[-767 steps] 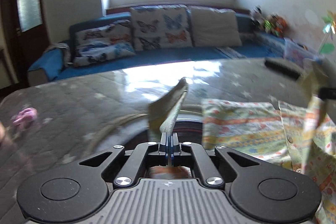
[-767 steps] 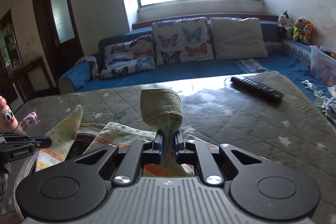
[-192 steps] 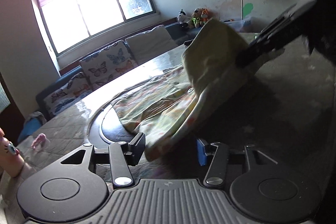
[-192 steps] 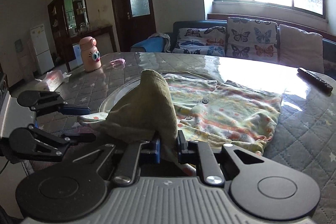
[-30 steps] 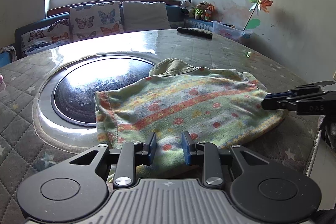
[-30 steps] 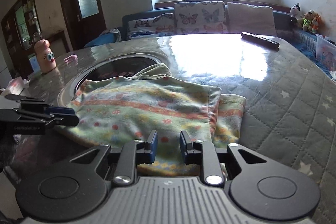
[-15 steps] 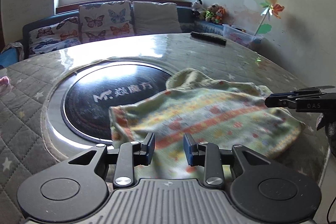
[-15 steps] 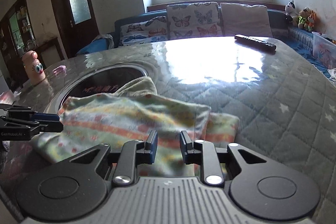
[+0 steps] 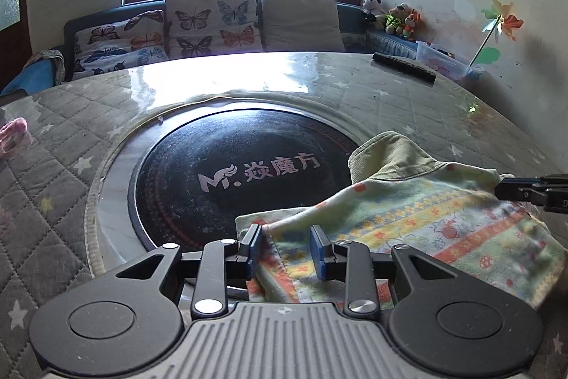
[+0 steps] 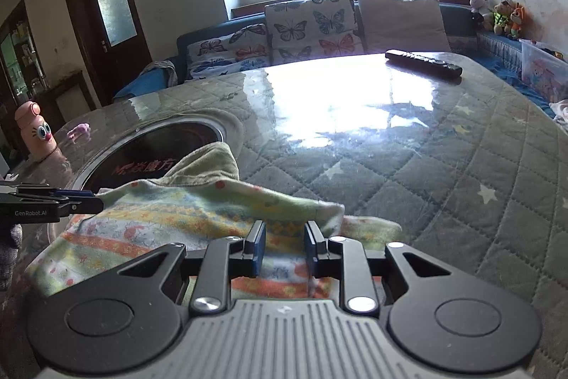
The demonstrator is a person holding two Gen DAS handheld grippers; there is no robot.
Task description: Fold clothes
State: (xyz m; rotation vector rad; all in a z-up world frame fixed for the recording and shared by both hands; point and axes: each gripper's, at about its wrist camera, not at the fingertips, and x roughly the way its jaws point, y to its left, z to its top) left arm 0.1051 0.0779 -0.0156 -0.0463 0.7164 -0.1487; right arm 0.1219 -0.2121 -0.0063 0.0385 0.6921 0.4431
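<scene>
- Yellow-green patterned cotton garment [image 9: 408,212], folded, lower right of left view, partly over black round glass hob [image 9: 230,176].
- Left gripper [image 9: 286,249] and right gripper [image 10: 281,247]: jaws apart, each straddling a near edge, probably to drag or fold again.
- Not yet clamped.

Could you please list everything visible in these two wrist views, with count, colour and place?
Folded patterned garment: one, green, yellow and orange, near table edge, partly over the hob.
Round black glass hob: one, set into table centre.
Grey quilted star-print table cover: one, over the table.
Black remote control: one, far side of table.
Pink cartoon-face bottle: one, table's left edge.
Butterfly-print cushions: several, on blue sofa.
Plush toys: three, by the wall.
Left gripper: black, open, straddling garment edge.
Right gripper: black, open, over garment.
</scene>
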